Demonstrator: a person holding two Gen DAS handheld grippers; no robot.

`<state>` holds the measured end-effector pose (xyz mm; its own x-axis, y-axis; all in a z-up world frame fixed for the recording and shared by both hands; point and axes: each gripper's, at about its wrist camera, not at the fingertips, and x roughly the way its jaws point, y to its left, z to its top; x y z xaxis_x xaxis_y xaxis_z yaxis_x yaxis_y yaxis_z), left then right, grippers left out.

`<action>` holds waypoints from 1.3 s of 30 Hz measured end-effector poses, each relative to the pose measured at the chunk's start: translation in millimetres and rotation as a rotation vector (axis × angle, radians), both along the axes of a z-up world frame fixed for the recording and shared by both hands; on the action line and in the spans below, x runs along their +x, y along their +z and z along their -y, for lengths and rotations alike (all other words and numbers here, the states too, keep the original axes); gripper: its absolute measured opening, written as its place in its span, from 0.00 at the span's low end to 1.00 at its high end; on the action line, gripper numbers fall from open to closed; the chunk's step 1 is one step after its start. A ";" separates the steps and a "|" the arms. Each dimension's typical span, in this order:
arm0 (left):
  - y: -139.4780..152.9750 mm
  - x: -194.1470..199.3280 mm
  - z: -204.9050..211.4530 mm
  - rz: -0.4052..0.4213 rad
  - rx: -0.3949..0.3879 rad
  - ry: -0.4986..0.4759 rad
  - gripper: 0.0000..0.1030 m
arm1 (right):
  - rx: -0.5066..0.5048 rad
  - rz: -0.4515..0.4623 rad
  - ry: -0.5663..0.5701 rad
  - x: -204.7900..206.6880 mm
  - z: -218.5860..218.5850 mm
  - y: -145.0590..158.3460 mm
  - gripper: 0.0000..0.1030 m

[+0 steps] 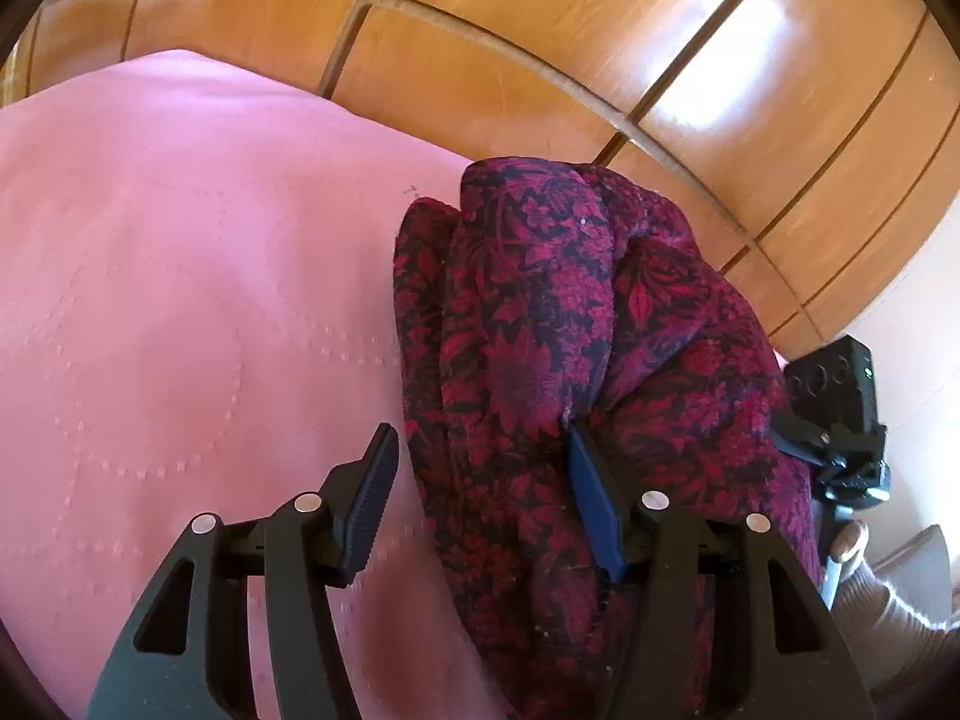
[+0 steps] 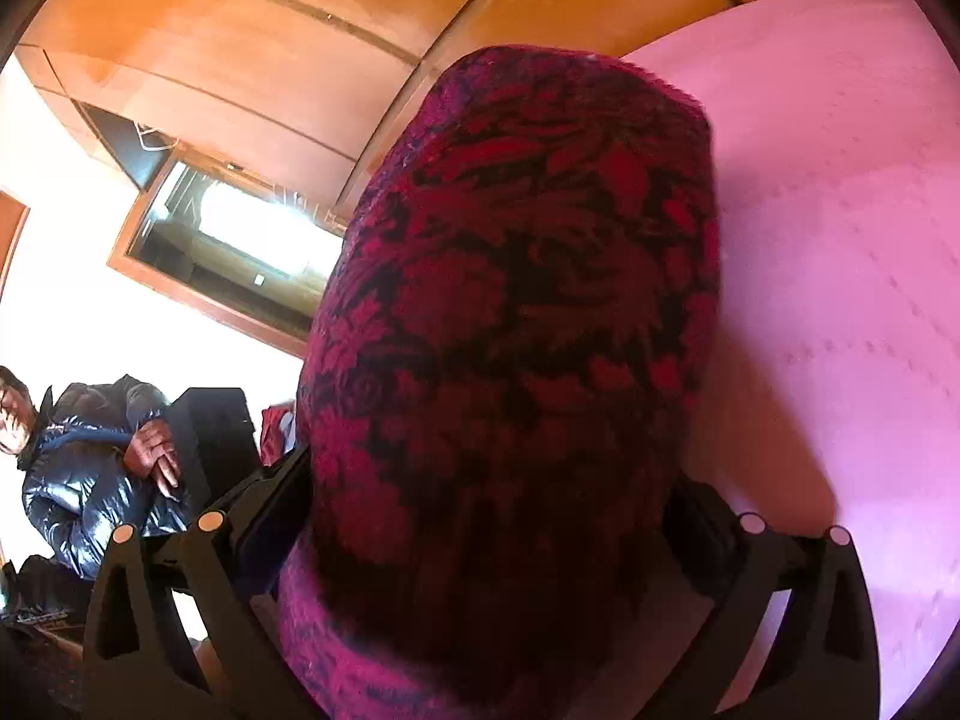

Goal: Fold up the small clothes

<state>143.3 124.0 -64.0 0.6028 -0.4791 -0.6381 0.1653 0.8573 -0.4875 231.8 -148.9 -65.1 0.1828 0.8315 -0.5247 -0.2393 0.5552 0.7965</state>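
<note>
Left wrist view first: the left gripper (image 1: 480,480) is standing wide open over the pink quilted bedspread (image 1: 180,300), and the floral garment (image 1: 570,360) is lying bunched in thick rolls on the bedspread's right side, close to the wooden wardrobe (image 1: 600,60) behind it. One blue pad (image 1: 591,504) is pressing against the cloth's near folds; the other pad (image 1: 369,510) is hanging free over bare bedspread, touching nothing. Nothing is pinched here yet. Past the garment's right edge, the other tool's black camera block (image 1: 837,384) is peeking in.

To do this well, I'd say the left tool is needing one clean edge layer, not a whole roll, so it should be sliding its free pad under the garment's left border before closing.

Now the right wrist view: the garment (image 2: 522,330) is filling the middle, draping straight over the right gripper (image 2: 486,540) and hiding its tips. The finger arms are sitting widely spread on either side of the cloth, but whether the pads are actually biting fabric, I cannot tell. The bedspread (image 2: 840,240) is lying to the garment's right; a seated person in a dark shiny jacket (image 2: 90,468) is to its left, under a window (image 2: 240,234).

My judgement: lifting and spreading the bundle flat on the bedspread should be coming before any fold, or the creases will be locking in.
</note>
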 end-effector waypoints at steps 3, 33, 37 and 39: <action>-7.6 -1.8 -7.8 0.007 -0.082 -0.018 0.54 | -0.028 0.027 -0.001 -0.5 -4.6 5.8 0.92; 36.5 99.2 394.2 0.035 0.132 -0.607 0.37 | -0.127 0.041 -0.616 -61.8 318.4 20.4 0.79; 42.7 57.1 398.2 0.146 0.228 -0.561 0.30 | -0.179 0.066 -0.665 -87.0 323.1 34.6 0.86; 40.8 52.5 393.9 0.143 0.225 -0.543 0.29 | -0.290 0.127 -0.694 -92.2 321.3 56.0 0.75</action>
